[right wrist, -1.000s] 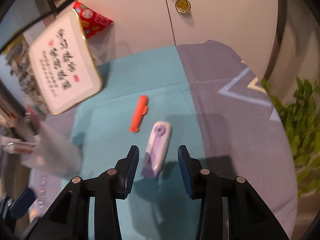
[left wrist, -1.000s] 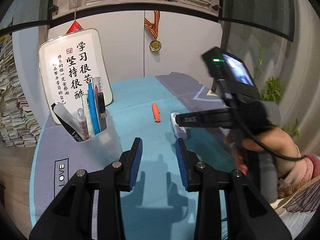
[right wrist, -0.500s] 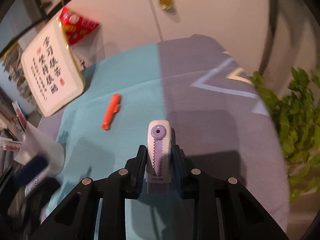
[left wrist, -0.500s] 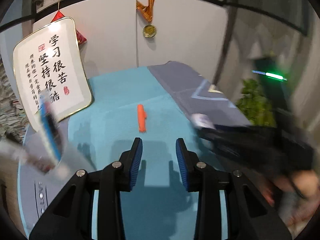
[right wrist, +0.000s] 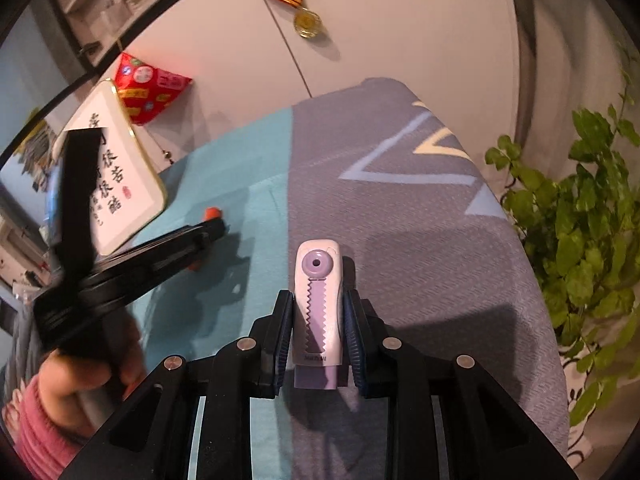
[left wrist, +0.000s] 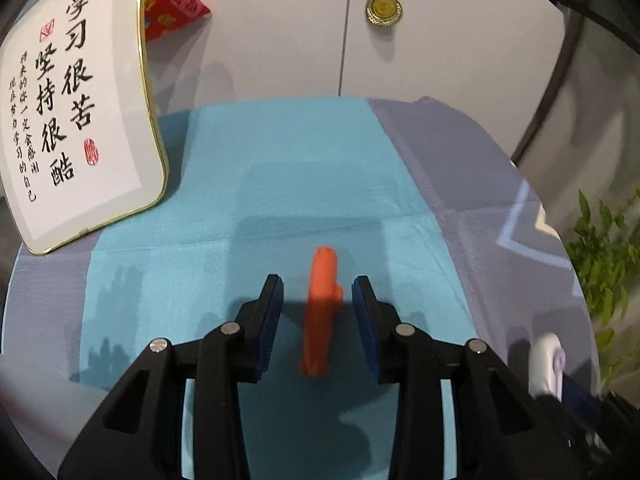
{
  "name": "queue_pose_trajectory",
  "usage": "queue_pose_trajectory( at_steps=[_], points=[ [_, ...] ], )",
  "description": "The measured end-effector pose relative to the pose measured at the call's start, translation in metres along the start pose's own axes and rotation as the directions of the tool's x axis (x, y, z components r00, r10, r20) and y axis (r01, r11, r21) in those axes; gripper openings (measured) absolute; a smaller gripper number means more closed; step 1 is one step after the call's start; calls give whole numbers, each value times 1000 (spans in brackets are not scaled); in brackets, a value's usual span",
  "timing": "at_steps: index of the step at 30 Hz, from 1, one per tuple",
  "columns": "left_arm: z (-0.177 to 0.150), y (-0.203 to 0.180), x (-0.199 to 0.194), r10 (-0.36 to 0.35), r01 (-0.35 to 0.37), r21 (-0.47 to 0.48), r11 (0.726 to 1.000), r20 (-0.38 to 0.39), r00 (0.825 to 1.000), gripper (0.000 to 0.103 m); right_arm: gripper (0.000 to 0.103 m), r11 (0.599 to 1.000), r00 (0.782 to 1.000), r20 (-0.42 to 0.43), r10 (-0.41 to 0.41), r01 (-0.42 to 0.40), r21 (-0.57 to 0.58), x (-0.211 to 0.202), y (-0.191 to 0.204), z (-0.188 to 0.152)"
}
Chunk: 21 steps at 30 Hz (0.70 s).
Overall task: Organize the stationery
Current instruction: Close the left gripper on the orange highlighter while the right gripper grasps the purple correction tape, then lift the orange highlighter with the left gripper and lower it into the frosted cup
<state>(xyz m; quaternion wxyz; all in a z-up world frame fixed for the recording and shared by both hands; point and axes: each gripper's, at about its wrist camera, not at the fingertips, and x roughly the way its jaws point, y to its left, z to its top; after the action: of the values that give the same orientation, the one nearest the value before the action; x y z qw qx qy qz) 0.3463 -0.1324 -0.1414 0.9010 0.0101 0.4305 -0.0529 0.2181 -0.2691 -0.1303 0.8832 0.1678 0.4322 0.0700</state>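
Stationery lies on a table covered by a blue and grey cloth (left wrist: 280, 184). An orange pen cap (left wrist: 320, 308) rests on the blue part, lengthwise between the pads of the left gripper (left wrist: 317, 312). Its jaws are opening and stand apart on either side of the cap, with a gap visible on each side and no contact. The right gripper (right wrist: 316, 336) is clamped on a white and purple correction tape (right wrist: 318, 304), which sticks out forward between the blue pads above the grey part of the cloth. In the right wrist view a hand (right wrist: 92, 368) in a pink sleeve holds the left gripper. A framed calligraphy board (left wrist: 76, 100) leans at the back left, and a medal (left wrist: 383, 9) hangs on the white cabinet (left wrist: 280, 32) behind. Green leaves (right wrist: 580, 232) stand at the right.
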Motion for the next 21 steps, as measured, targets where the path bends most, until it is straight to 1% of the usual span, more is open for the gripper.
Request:
queue_pose_trajectory(
  at_steps=[1,2,3,4,5,7,9,11,13,17,19,21],
  points=[
    [1,0,1,3,-3,-2,1000,-6,1000,38,27,1000,1000,0,4,-4,-3,0,1,0],
    [1,0,1,5,-5,0,1000,0,1000,36,27,1000,1000,0,8,-8,-5,0,1,0],
    [0,-2,1,17,-17,14,1000,1,1000,31,27,1000,1000,-2,9,-9,-6,1,1,0],
    [0,-4,1,21,-21,32,999,6,1000,16,27,1000,1000,-5,9,-9,-6,1,1,-1],
    [-2,-6,0,15,-15,47,999,3,1000,15,27,1000,1000,-9,8,-9,-3,3,1,0],
    [-7,-5,-7,-33,33,50,998,-6,999,15,27,1000,1000,-12,10,-10,2,3,-1,-1],
    [-15,-4,-26,-61,60,66,996,24,998,15,27,1000,1000,-5,7,-7,5,3,-2,0],
    [-26,-3,-51,-111,106,89,990,52,993,15,27,1000,1000,2,-5,5,0,3,-2,0],
    [-41,2,-84,-158,147,121,982,86,984,15,27,1000,1000,8,-6,6,-5,4,-2,0],
    [-63,19,-138,-219,196,158,968,147,964,15,27,999,1000,27,-14,15,-28,4,2,-2],
    [-73,30,-167,-228,194,177,965,199,953,15,27,999,999,41,-29,31,-39,4,7,-4],
    [-79,42,-190,-232,189,186,964,252,939,15,27,999,999,49,-18,21,-47,1,12,-6]
  ],
)
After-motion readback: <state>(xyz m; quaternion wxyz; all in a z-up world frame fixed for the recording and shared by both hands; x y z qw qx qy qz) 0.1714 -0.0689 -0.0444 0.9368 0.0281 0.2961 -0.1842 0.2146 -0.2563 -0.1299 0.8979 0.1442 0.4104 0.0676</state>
